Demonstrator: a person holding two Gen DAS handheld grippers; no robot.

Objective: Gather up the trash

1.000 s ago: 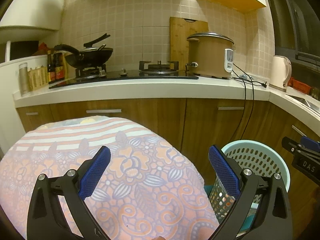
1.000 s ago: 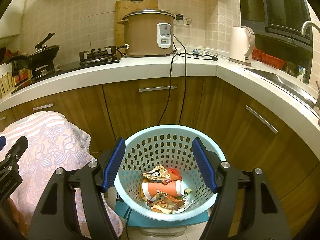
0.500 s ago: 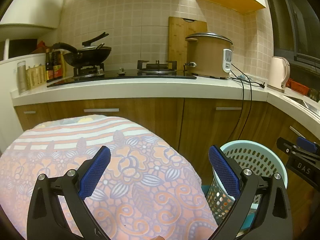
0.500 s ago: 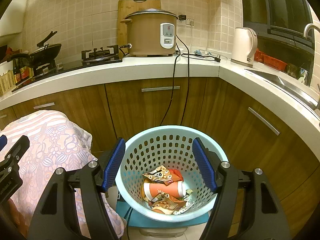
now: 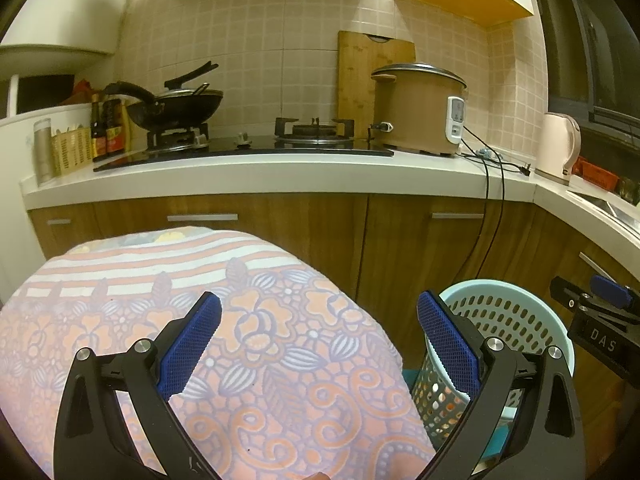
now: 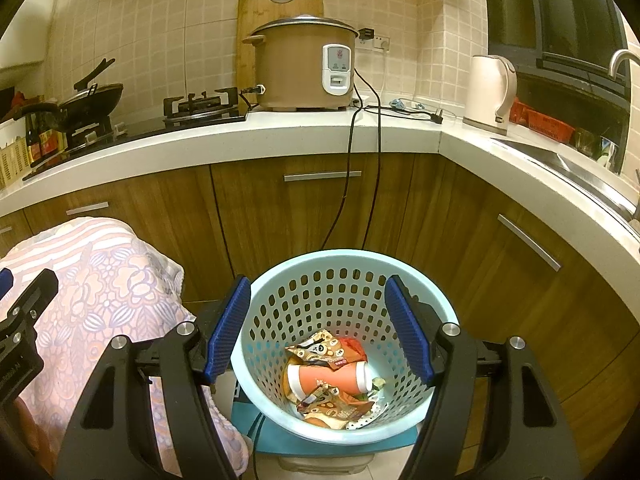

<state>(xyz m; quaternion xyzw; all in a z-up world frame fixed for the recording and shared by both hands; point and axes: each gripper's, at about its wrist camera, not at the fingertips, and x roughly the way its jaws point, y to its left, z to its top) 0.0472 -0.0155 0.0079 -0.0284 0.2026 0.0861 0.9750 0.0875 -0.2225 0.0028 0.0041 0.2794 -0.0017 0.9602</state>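
I see the trash at the bottom of the pale blue perforated plastic basket (image 6: 344,276): an orange cylindrical bottle with a white cap (image 6: 328,378) lying on its side among crumpled brown snack wrappers (image 6: 320,350). My right claw (image 6: 316,330) hangs over the basket, spread wide, gripping nothing. My left claw (image 5: 318,344) is also wide open and empty above a pink floral patterned cloth (image 5: 280,360), just beside the basket. Behind, the white kitchen surface (image 6: 280,136) carries a brown rice cooker (image 6: 306,64).
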